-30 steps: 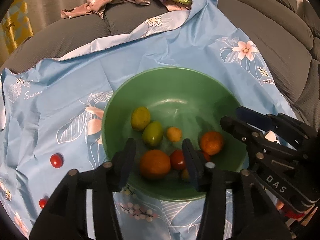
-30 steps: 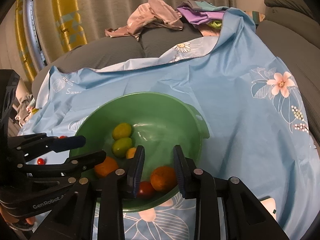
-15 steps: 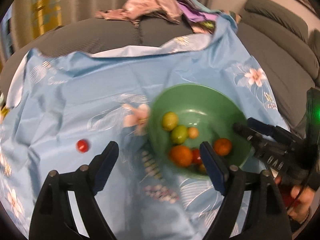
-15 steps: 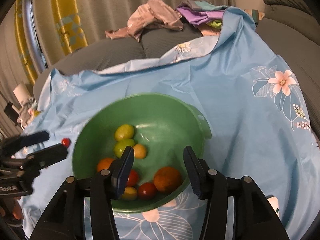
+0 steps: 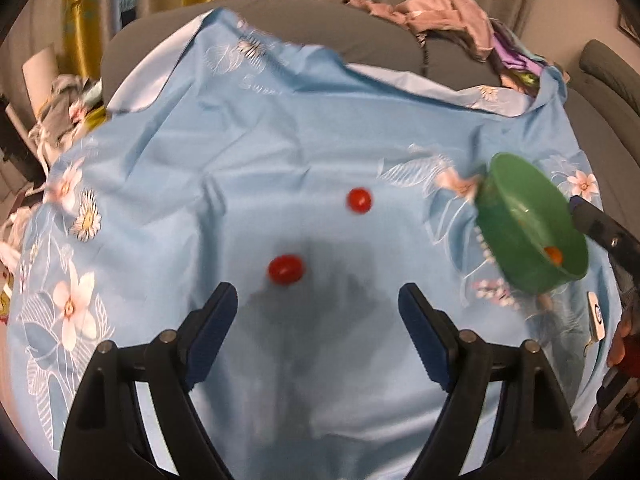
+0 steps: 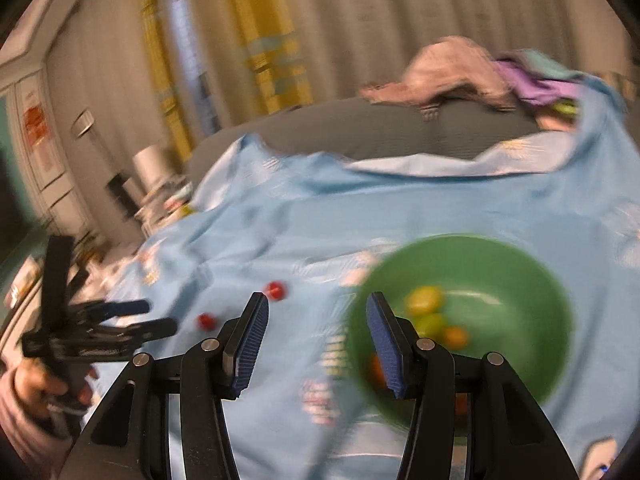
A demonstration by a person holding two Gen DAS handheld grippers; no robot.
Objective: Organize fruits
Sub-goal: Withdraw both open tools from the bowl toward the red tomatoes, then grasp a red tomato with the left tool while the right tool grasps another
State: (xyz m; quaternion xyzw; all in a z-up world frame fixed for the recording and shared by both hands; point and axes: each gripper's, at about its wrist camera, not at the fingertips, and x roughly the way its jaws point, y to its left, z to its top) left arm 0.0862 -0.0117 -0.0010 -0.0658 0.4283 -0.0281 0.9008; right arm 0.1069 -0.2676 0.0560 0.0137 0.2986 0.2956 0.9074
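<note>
Blue-padded left gripper (image 5: 318,304) closing slightly, wide, empty above tomato (image 5: 285,269); right gripper (image 6: 316,334) part-open, empty.

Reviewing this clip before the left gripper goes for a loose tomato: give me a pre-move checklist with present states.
1. Left gripper empty, jaws closing slightly but wide: ok.
2. Nearer tomato ahead of the fingers, unobstructed: ok.
3. Farther tomato apart from it: ok.
4. Green bowl upright on the blue cloth: ok.
5. Right gripper empty, clear of both tomatoes: ok.
6. Tomato at rest: cannot tell, picture blurred.
</note>
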